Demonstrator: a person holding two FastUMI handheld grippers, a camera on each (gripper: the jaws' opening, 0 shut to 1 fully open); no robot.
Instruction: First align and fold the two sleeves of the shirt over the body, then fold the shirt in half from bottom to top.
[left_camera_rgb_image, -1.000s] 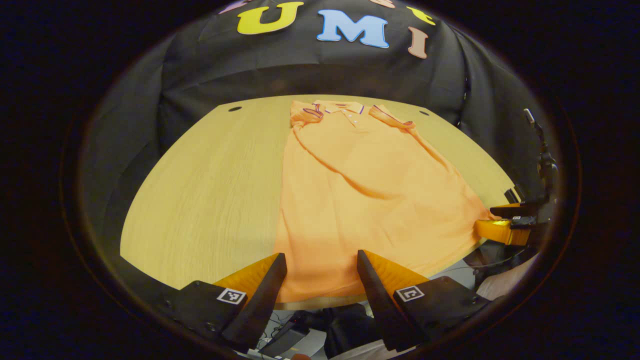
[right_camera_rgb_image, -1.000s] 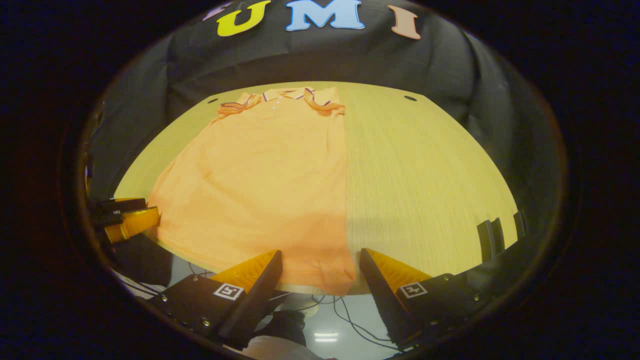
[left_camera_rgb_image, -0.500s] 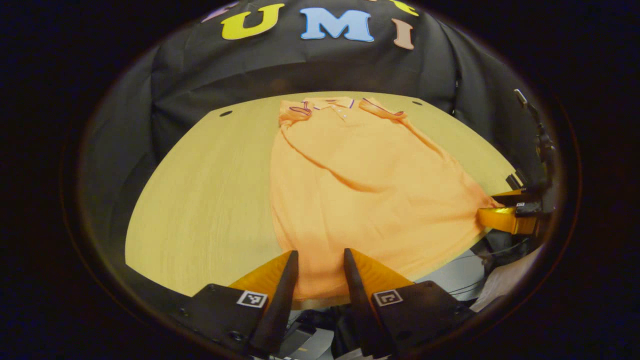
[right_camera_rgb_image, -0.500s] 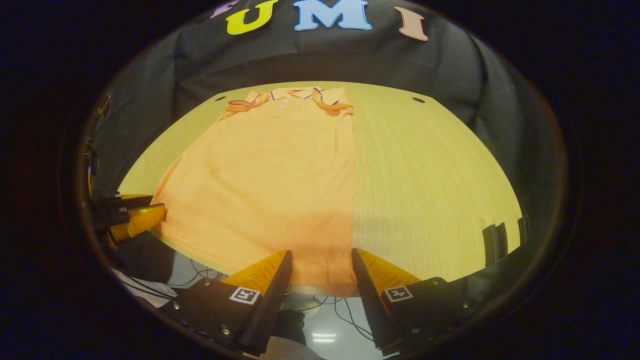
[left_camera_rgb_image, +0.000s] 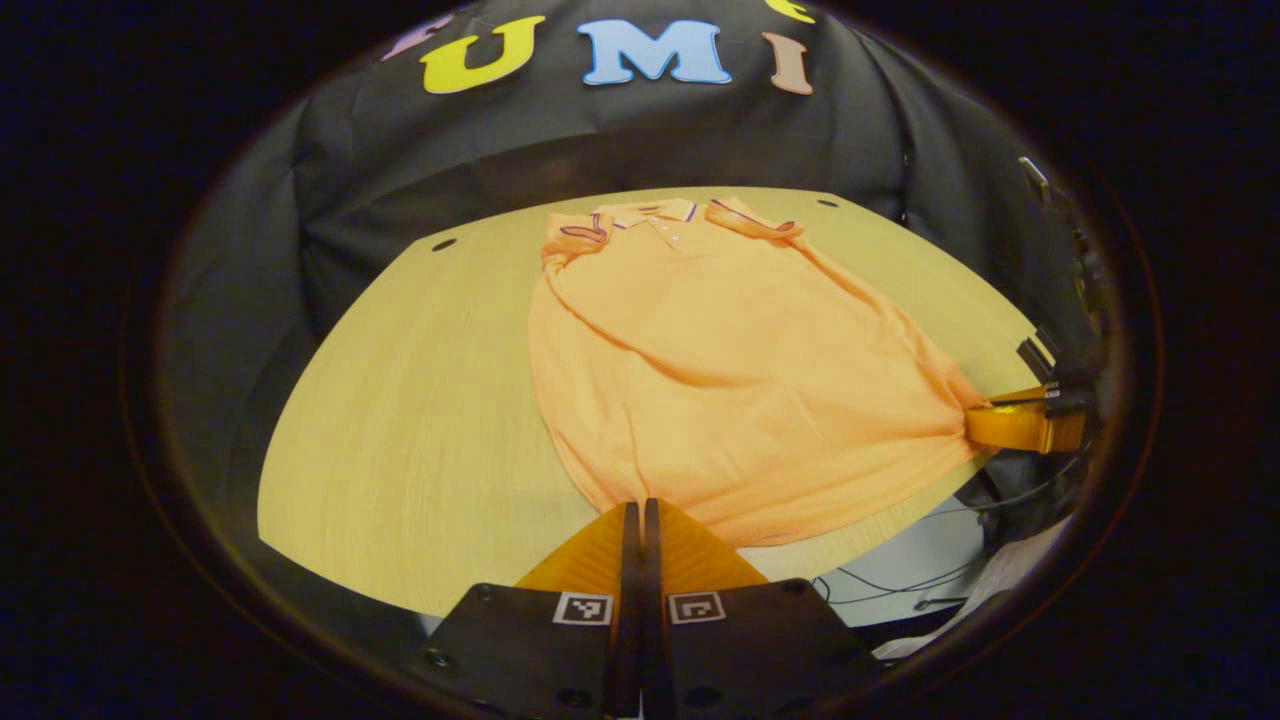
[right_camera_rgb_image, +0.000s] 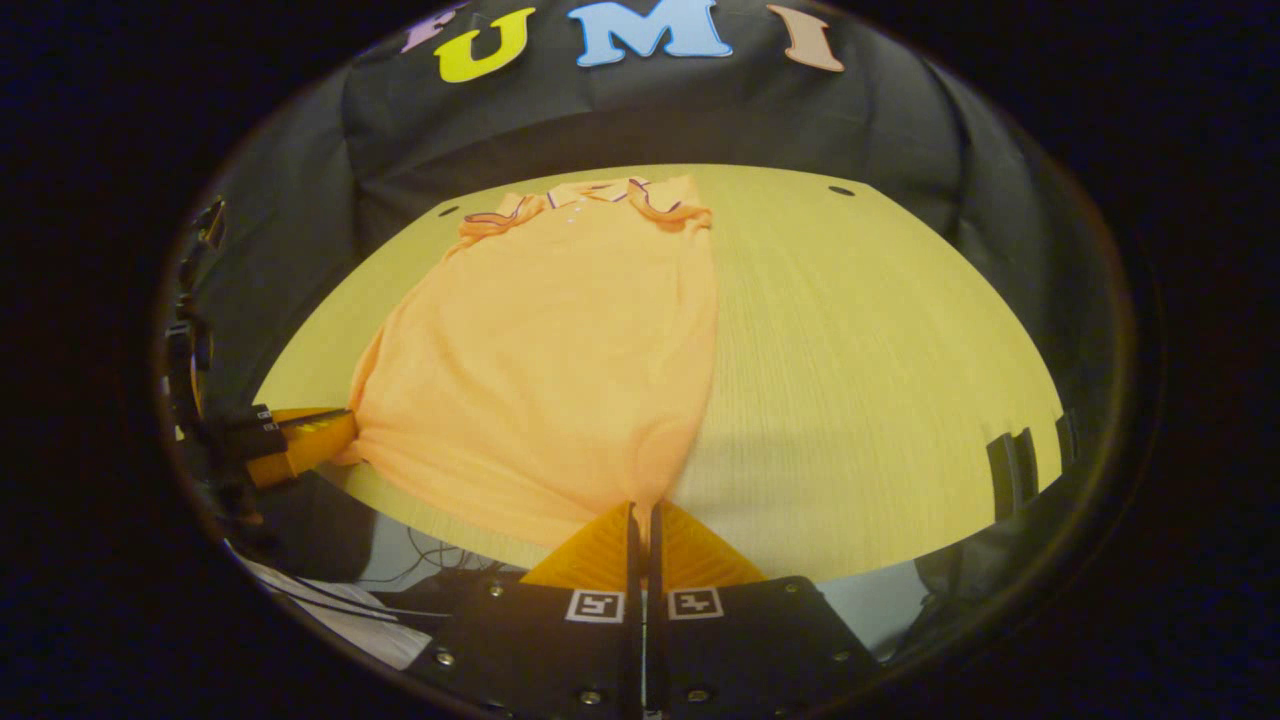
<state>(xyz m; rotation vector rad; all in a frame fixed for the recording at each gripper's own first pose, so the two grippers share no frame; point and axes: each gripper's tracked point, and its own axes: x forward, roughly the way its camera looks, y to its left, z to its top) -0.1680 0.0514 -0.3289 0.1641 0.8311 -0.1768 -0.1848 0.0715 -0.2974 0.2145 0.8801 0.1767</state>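
both hand-held grippers have closed since a second ago: the left hand-held gripper (left_camera_rgb_image: 636, 508) and right hand-held gripper (right_camera_rgb_image: 641, 510) each pinch a bottom hem corner of the orange shirt (left_camera_rgb_image: 720, 370), lying collar-far on the worktop (left_camera_rgb_image: 400, 400).

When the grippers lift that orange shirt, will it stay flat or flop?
Probably flop: the shirt already puckers where the left gripper and right gripper pinch its hem. It looks thin and light, so its middle would likely sag.

Matt knit cloth shirt (left_camera_rgb_image: 740, 380), smooth matt wood-grain table (left_camera_rgb_image: 420, 400), ribbed collar (left_camera_rgb_image: 650, 210)
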